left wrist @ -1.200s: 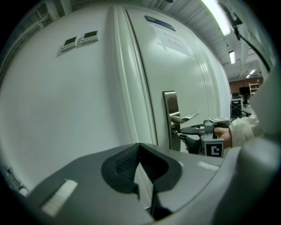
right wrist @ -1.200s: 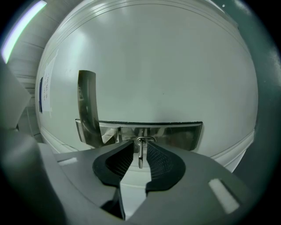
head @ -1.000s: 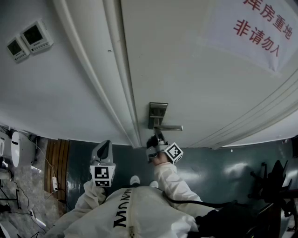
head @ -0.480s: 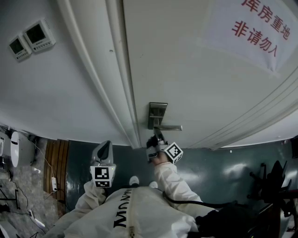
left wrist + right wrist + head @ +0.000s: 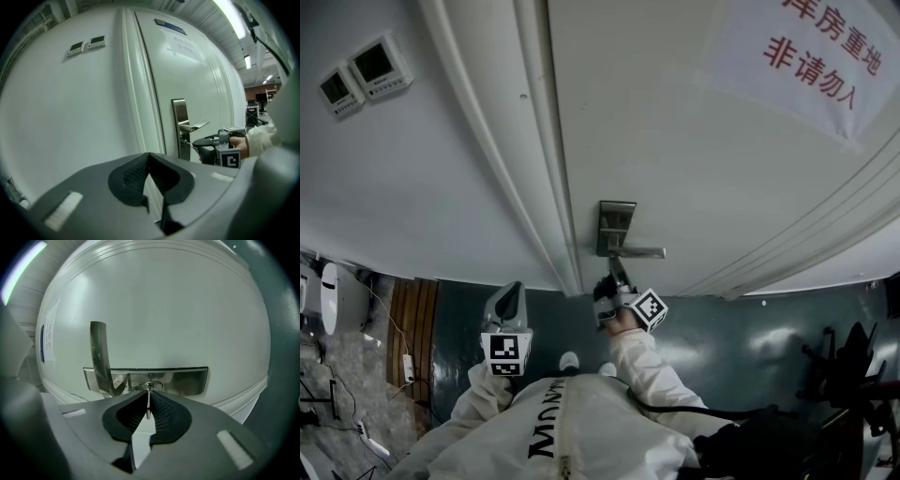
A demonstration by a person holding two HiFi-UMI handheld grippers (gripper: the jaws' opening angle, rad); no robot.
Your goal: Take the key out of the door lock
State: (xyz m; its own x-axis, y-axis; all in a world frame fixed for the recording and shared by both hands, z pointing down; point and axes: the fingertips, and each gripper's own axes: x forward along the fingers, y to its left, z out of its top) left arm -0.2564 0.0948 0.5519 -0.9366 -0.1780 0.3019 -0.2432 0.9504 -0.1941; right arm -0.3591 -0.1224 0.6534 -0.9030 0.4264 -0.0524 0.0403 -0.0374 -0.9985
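A steel lock plate (image 5: 616,225) with a lever handle (image 5: 639,251) sits on the white door (image 5: 694,141). My right gripper (image 5: 616,270) reaches up to the plate just under the lever. In the right gripper view the thin metal key (image 5: 148,404) stands edge-on between the pads, its tip in the keyhole (image 5: 153,386) of the lock plate (image 5: 187,380). The right gripper (image 5: 149,393) is shut on it. My left gripper (image 5: 508,295) hangs back, lower left of the door frame, shut with nothing in it (image 5: 149,158). From there the key (image 5: 187,144) shows between the lock plate (image 5: 179,112) and the right gripper (image 5: 213,143).
A paper notice with red characters (image 5: 816,61) hangs on the door at upper right. Two wall control panels (image 5: 358,73) sit left of the door frame (image 5: 530,169). Grey floor (image 5: 741,337) lies below, with cables and equipment (image 5: 356,337) at the left edge.
The head view has drifted slightly, so the lock plate sits a little higher in the picture. Both grippers and the key stand as before.
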